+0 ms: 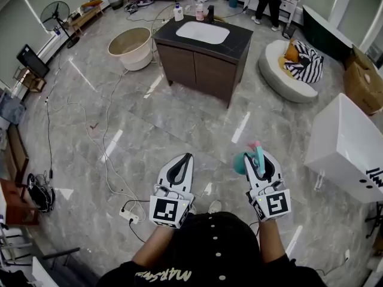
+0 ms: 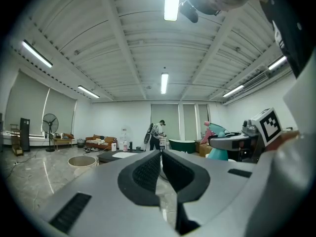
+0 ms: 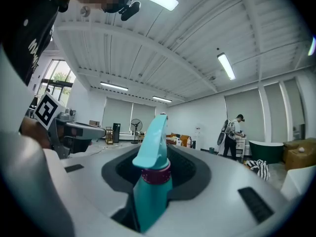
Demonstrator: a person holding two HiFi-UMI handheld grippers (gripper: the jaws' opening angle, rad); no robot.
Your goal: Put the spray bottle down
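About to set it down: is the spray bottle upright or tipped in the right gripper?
Upright: the spray bottle stands nozzle-up between the right gripper fingers, leaning slightly.

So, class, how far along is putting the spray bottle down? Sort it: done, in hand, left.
Done: nothing yet shows. In hand: the right gripper is shut on the teal spray bottle, above the marble floor; the left gripper is shut and empty. Left: carry it to a surface, set it down, open the jaws.
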